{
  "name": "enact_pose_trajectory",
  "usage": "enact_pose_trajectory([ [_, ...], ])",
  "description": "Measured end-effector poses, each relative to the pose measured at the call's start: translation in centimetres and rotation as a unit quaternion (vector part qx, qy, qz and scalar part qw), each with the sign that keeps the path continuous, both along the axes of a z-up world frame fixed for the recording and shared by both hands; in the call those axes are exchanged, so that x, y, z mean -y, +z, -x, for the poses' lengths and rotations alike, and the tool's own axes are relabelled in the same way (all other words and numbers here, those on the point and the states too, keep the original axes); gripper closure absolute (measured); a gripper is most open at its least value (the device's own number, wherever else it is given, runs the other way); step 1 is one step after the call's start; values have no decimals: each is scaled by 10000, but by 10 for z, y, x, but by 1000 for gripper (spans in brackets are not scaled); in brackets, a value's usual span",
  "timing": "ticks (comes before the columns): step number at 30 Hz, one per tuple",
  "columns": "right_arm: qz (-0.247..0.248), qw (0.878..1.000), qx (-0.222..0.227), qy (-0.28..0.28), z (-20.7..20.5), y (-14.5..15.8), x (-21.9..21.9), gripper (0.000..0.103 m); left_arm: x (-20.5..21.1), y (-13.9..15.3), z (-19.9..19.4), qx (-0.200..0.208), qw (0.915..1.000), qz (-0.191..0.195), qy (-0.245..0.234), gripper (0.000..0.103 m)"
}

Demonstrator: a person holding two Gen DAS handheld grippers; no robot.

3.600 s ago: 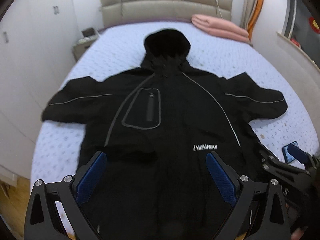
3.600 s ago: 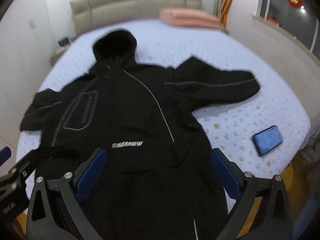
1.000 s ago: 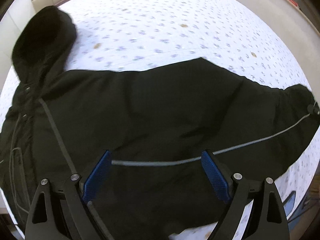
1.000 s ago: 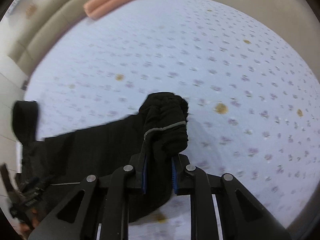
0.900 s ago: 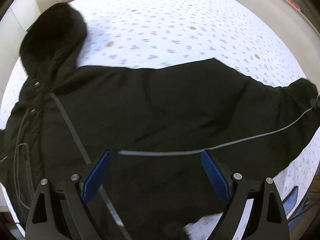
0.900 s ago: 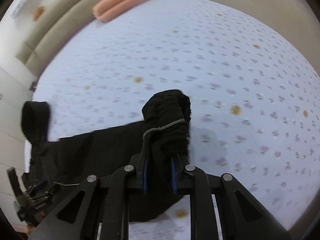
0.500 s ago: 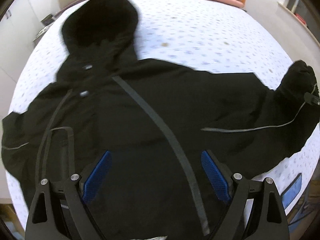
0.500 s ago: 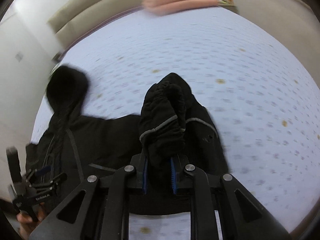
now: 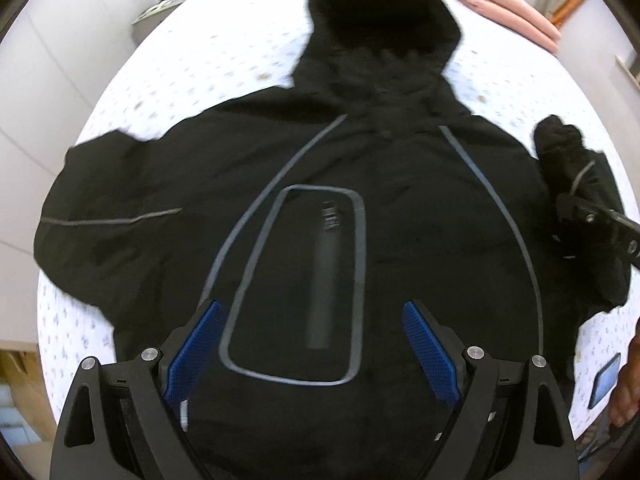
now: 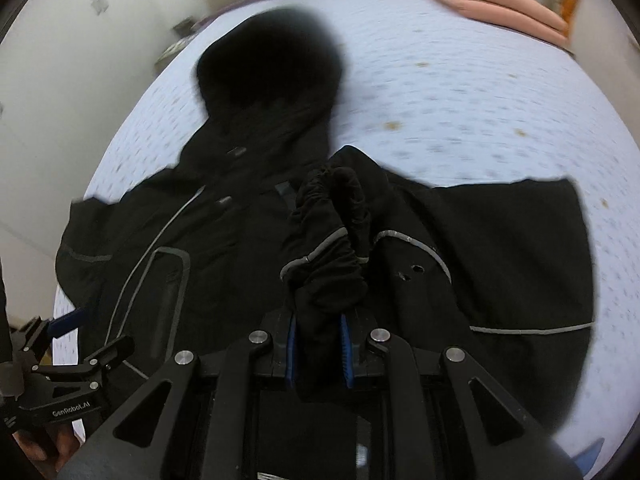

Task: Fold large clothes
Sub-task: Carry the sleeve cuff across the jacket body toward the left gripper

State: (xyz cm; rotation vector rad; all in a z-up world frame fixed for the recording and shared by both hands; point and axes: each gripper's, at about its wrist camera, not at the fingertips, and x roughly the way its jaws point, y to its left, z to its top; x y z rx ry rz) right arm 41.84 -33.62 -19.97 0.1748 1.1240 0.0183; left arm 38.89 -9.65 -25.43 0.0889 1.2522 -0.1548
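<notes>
A black hooded jacket [image 9: 360,200] with grey piping lies face up on the bed, hood [image 9: 380,16] toward the headboard. My left gripper [image 9: 312,354] hangs open above its chest pocket [image 9: 304,292], nothing between the blue pads. My right gripper [image 10: 319,350] is shut on the cuff of the jacket's right-hand sleeve [image 10: 328,240], which is lifted and carried in over the jacket's body [image 10: 200,260]. In the left wrist view that cuff [image 9: 560,152] and the right gripper show at the right edge. The other sleeve [image 9: 100,208] lies spread out to the left.
The bed has a pale dotted sheet [image 9: 200,60]. A folded pink blanket [image 10: 492,4] lies by the headboard. A phone [image 9: 606,380] rests near the bed's right edge, next to a hand [image 9: 626,384]. A nightstand [image 9: 164,4] and white cupboards stand on the left.
Both grippers have swept left across the bed. The right one has dragged the gripped sleeve cuff from the bare sheet in over the jacket's body. The left stayed open and now hangs over the chest pocket.
</notes>
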Motion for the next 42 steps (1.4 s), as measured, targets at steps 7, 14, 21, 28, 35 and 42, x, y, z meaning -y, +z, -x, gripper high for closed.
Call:
enact_pose_trajectory([
  [7, -419, 9959, -399, 695, -29, -38, -93, 84, -52, -14, -9, -63, 9990, -81, 435, 11],
  [14, -18, 9914, -828, 1008, -50, -89, -156, 72, -92, -32, -19, -262, 9961, -115, 829, 11],
  [21, -174, 9886, -721, 1310, -49, -80, -168, 43, -103, -34, -24, -322, 9959, 35, 840, 12],
  [28, 277, 9983, 43, 515, -5, 3, -70, 43, -89, -12, -33, -89, 9982, 508, 292, 12],
  [35, 887, 9900, -24, -1099, 19, 5, 57, 63, -55, -16, -54, -280, 9883, 1482, -239, 12],
  [42, -610, 9939, -858, -322, -13, -82, 5, 64, -48, -39, -60, -422, 9900, 1338, -125, 12],
])
